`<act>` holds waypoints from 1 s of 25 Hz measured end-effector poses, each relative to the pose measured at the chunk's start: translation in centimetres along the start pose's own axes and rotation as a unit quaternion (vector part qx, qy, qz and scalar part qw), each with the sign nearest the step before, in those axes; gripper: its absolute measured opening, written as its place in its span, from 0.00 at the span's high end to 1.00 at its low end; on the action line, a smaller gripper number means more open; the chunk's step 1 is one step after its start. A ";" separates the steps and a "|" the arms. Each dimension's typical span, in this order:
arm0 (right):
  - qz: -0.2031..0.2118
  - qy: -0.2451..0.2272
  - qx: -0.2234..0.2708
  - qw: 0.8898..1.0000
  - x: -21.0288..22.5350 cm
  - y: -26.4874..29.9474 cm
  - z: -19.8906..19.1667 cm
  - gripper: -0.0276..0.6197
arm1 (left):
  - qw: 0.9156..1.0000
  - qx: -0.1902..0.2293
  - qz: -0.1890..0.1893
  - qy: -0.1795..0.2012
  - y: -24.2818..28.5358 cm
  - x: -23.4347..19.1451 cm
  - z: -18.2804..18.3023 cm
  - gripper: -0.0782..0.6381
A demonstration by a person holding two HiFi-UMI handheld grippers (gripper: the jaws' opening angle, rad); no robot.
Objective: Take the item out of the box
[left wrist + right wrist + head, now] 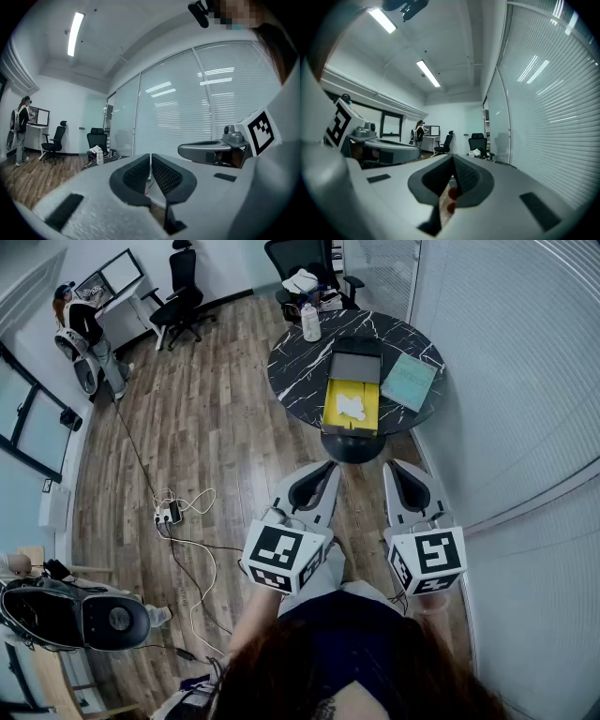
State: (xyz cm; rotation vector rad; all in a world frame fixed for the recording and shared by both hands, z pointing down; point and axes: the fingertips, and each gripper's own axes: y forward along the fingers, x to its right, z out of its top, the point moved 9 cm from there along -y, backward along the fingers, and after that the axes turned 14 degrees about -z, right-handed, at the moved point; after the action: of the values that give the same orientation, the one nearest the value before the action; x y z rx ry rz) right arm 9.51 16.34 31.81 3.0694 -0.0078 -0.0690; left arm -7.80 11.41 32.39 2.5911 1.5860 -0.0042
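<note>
An open yellow box [352, 405] lies on the round black marble table [300, 371], with a white crumpled item [352, 408] inside it. Its grey lid [356, 366] stands open at the far side. My left gripper [322, 472] and right gripper [398, 470] are held side by side well short of the table, above the wooden floor. Both point toward the table. Both are shut with nothing between the jaws. In the left gripper view the jaws [150, 165] meet; in the right gripper view the jaws [453, 169] meet too.
A teal booklet [409, 382] lies right of the box and a white bottle [310, 322] stands at the table's far edge. Office chairs [305, 263] stand behind the table. Cables and a power strip [169, 514] lie on the floor at left. A person [86, 329] stands far left.
</note>
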 end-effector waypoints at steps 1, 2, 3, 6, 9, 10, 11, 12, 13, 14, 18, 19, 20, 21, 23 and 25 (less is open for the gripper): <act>0.000 0.000 -0.001 1.000 0.0 0.1 0.0 0.92 | 1.000 0.000 0.000 0.000 0.1 -0.1 0.0 0.85; 0.000 0.000 -0.002 1.000 0.1 0.3 0.1 0.92 | 1.000 0.000 0.000 -0.001 0.2 -0.3 0.1 0.85; 0.001 0.001 -0.002 1.000 0.1 0.4 0.1 0.92 | 1.000 0.000 0.000 -0.001 0.3 -0.4 0.1 0.85; 0.004 0.007 -0.002 1.000 0.1 0.6 0.0 0.92 | 1.000 0.000 -0.001 -0.003 0.4 -0.8 0.0 0.85; 0.009 0.008 -0.004 1.000 0.0 1.2 -0.2 0.92 | 1.000 0.002 -0.001 -0.003 0.8 -1.4 0.0 0.85; 0.011 0.007 -0.005 1.000 -0.1 1.5 -0.2 0.92 | 1.000 0.002 -0.001 -0.004 0.9 -1.6 0.1 0.85; 0.013 0.008 -0.005 1.000 0.0 1.8 -0.2 0.92 | 1.000 0.002 -0.001 -0.005 1.1 -1.9 0.1 0.85; 0.015 0.008 -0.006 1.000 0.0 2.1 -0.2 0.92 | 1.000 0.001 -0.001 -0.005 1.4 -2.2 0.1 0.85; 0.016 0.008 -0.007 1.000 0.0 2.5 -0.2 0.92 | 1.000 0.001 -0.001 -0.006 1.6 -2.6 0.1 0.85; 0.016 0.007 -0.008 1.000 0.0 2.8 -0.2 0.92 | 1.000 0.001 0.000 -0.007 1.7 -2.9 0.1 0.85; 0.017 -0.001 -0.016 1.000 0.0 4.4 -0.4 0.92 | 1.000 0.002 0.003 -0.010 2.4 -4.4 0.0 0.85; 0.017 -0.002 -0.017 1.000 0.1 4.8 -0.4 0.92 | 1.000 0.002 0.004 -0.010 2.5 -4.8 0.1 0.85; 0.018 -0.003 -0.016 1.000 0.1 5.2 -0.4 0.92 | 1.000 0.003 0.005 -0.011 2.7 -5.2 0.1 0.85; 0.019 -0.005 -0.014 1.000 0.1 5.6 -0.4 0.92 | 1.000 0.003 0.006 -0.012 2.9 -5.6 0.1 0.85; 0.022 -0.008 -0.014 1.000 0.2 6.3 -0.4 0.92 | 1.000 0.003 0.008 -0.014 3.2 -6.3 0.1 0.85; 0.022 -0.008 -0.017 1.000 0.3 7.0 -0.5 0.92 | 1.000 0.004 0.010 -0.015 3.6 -7.0 0.1 0.85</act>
State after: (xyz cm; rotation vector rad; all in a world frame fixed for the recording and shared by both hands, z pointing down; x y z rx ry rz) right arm 9.80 9.38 32.75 3.0332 -0.0747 -0.0911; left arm -7.79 3.51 33.04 2.6002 1.5542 -0.0475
